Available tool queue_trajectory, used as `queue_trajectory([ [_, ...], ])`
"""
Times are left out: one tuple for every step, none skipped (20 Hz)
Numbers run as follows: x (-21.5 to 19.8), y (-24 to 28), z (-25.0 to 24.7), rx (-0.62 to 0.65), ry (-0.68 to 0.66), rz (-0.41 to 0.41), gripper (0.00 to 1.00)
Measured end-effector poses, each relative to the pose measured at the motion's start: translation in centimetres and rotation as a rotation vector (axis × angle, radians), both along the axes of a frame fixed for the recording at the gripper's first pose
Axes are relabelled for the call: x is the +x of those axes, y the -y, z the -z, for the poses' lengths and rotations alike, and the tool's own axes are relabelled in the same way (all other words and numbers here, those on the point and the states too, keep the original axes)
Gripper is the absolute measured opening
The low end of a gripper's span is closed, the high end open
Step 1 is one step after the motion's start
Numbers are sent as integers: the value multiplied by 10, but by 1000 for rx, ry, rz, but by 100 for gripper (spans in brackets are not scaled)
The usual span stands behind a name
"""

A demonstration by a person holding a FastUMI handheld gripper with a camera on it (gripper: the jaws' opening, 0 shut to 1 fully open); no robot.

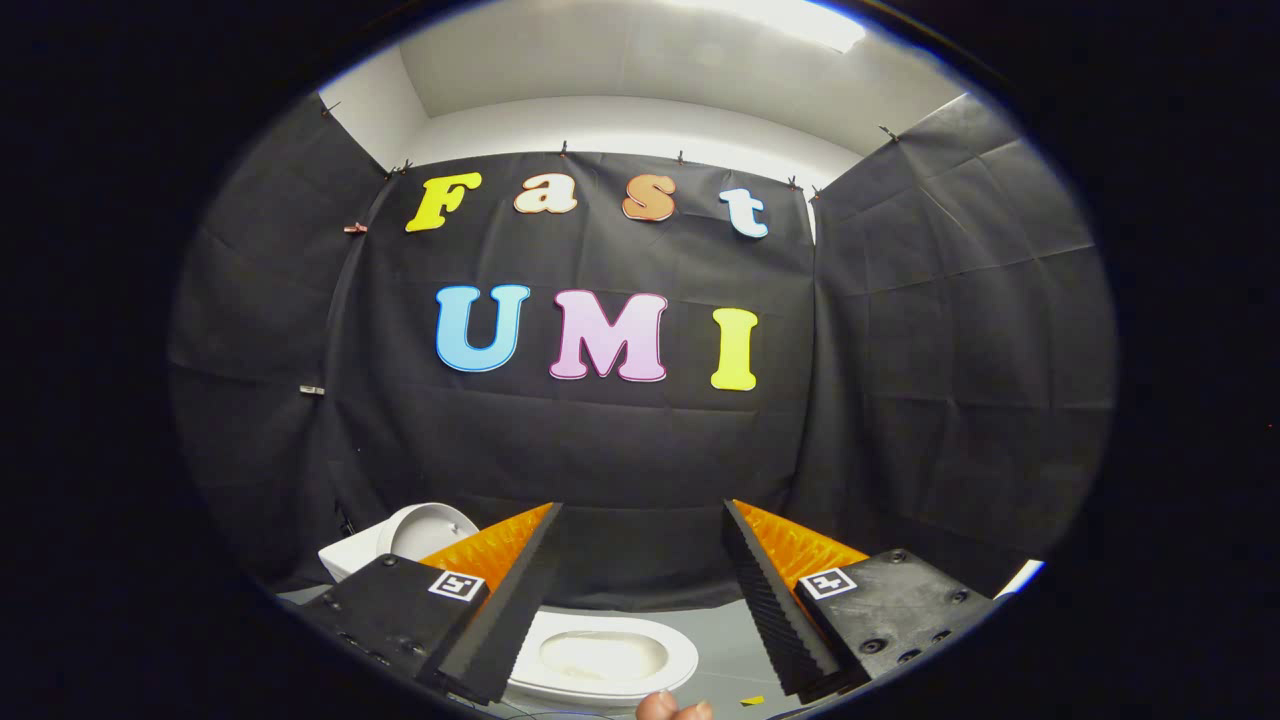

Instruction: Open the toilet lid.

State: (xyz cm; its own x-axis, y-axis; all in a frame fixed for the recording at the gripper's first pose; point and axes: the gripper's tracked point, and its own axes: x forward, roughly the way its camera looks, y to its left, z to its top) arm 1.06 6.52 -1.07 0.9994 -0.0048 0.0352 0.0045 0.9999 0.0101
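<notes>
The gripper (pixel 640 590) is held high with its fingers spread wide apart and nothing between them. Below, between the fingers, a toilet bowl (pixel 600 655) is seen with its rim and basin exposed. Beyond the left finger, a white rounded part (pixel 425 530) stands tilted upward; it is judged to be the lid, raised, though its hinge is hidden by the finger and this cannot be confirmed. A fingertip (pixel 672 708) of a person shows just below the bowl.

If the lid is indeed up, little of the task is judged to remain. For the step to be done well, the lid should be left leaning steadily back, so that it cannot drop forward. The fingers should be kept open and drawn clear without brushing the rim. Should the lid prove only half raised, it should be pushed from under its front edge, slowly, until it rests.
</notes>
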Motion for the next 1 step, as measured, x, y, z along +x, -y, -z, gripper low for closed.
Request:
queue_trajectory([
  [0, -1, 0, 2, 1, -2, 98],
])
